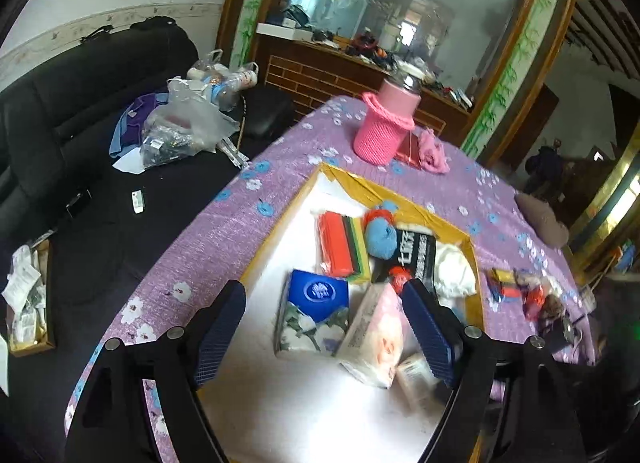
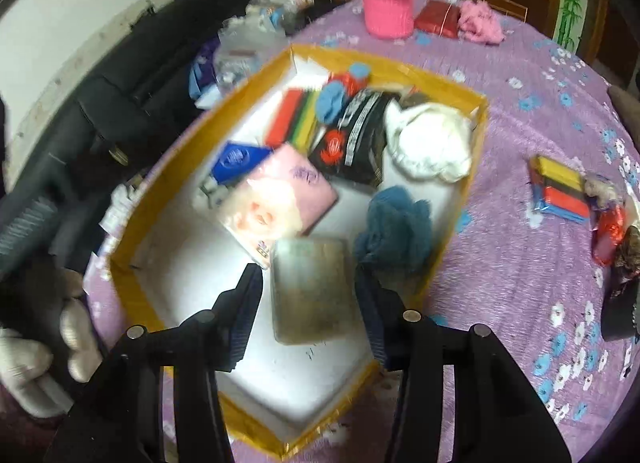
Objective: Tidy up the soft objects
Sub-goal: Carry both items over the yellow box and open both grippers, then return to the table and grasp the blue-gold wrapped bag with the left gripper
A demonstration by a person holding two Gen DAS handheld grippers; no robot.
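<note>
**Both grippers over the yellow-rimmed box of soft goods**

The box is shallow, white inside, its rim taped in glossy yellow, and sits on a purple floral cloth. In the right wrist view, the right gripper has a flat, rounded-corner grey-green pad lying between its ribbed fingers; gaps show on both sides, so the jaws stand apart and nothing is clamped. Blur hides the pad's material. Just beyond the right finger lies a fluffy blue-grey bundle; ahead of the jaws lies a glossy pink tissue pack, then a crumpled white cloth.

In the left wrist view, the left gripper is wide apart and empty. The same pink tissue pack lies tilted between the fingers, nearer the right one, untouched; a blue-topped floral tissue pack sits beside it, towards the left finger. Farther ahead are a stack of coloured felt sheets and a blue yarn ball. A small pale packet by the right finger is partly hidden.
</note>
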